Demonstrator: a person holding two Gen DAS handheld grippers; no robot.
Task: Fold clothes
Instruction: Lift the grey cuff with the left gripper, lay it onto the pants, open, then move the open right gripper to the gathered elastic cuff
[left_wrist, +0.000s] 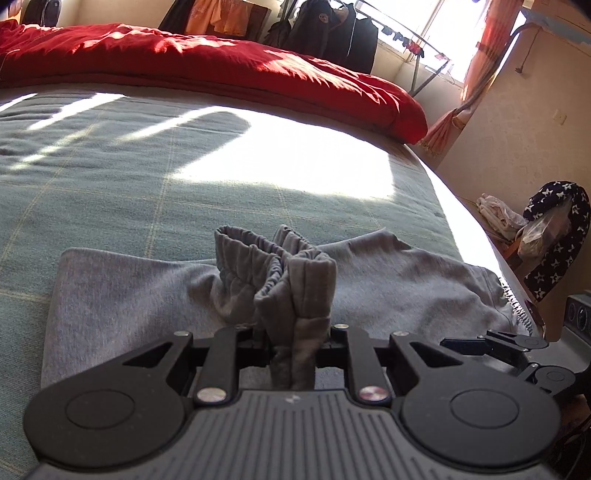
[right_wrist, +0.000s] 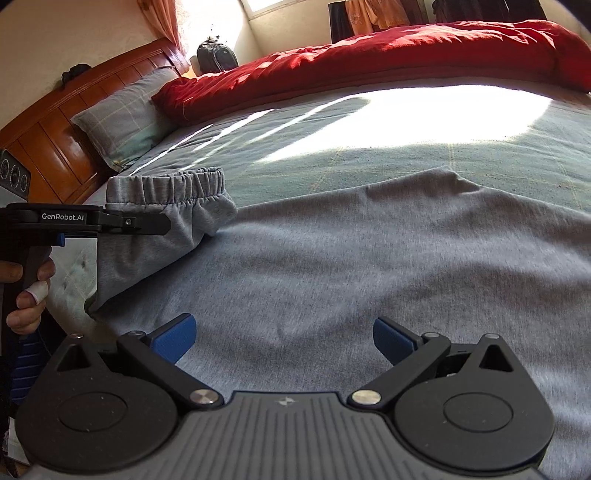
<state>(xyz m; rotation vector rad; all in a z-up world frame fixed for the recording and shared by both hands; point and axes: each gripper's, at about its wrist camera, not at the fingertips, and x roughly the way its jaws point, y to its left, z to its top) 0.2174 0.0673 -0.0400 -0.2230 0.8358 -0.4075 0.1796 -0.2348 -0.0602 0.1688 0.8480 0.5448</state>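
Clamped in the left gripper (left_wrist: 293, 343), the grey elastic-cuffed trouser leg (left_wrist: 280, 266) could slip; right gripper (right_wrist: 282, 334) jaws are held wide, empty.

Cuffs (left_wrist: 291, 280) sit between left jaws; trousers (right_wrist: 369, 280) spread on bed (right_wrist: 406, 155) ahead of and under right jaws. Quilt (left_wrist: 221, 70) lies behind, pillow (right_wrist: 122, 118) far left.

Left gripper (left_wrist: 293, 341) clamped; right gripper (right_wrist: 284, 338) agape
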